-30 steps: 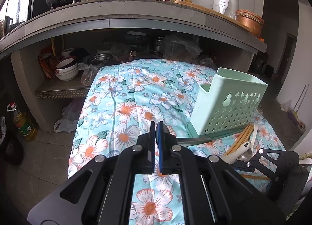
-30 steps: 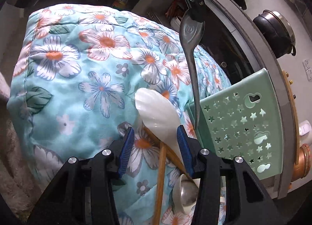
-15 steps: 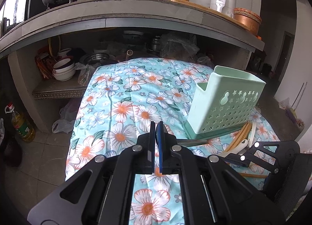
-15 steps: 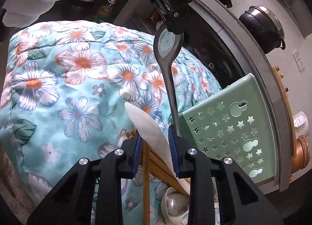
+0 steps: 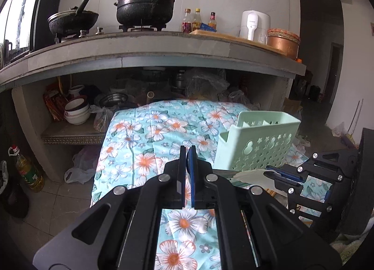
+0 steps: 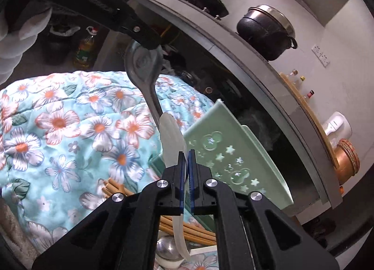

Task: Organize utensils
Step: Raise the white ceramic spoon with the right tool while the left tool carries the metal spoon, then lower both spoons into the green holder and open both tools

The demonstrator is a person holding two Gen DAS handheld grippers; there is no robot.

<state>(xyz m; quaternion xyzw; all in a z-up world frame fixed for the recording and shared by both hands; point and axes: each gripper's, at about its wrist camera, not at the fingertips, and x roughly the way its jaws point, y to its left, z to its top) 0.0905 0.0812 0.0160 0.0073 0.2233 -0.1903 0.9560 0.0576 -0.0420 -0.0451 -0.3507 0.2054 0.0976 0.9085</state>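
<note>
Now my right gripper (image 6: 186,160) has its blue pads pressed onto a translucent white spoon (image 6: 171,143), which it holds at the middle; the spoon's bowl points forward, just beside the mint green utensil holder (image 6: 236,164). My left gripper (image 5: 187,155) has its fingers almost together, and in the right wrist view it pinches the handle end of a grey metal spoon (image 6: 143,71) — in its own view the grasp is hidden by the fingers. This metal spoon runs down to the front of the holder and crosses just behind the white spoon's bowl, so it stands in my way there. The holder stands upright on the floral cloth (image 5: 149,143), with star and gourd cut-outs in its wall. Under my right gripper lies a bundle of wooden chopsticks (image 6: 187,228) and one more metal spoon (image 6: 167,250). Behind, on the concrete counter (image 5: 163,50), I see a black pot (image 5: 146,1), a wok (image 5: 72,20), sauce bottles (image 5: 197,20) and a copper bowl (image 5: 282,41).
</note>
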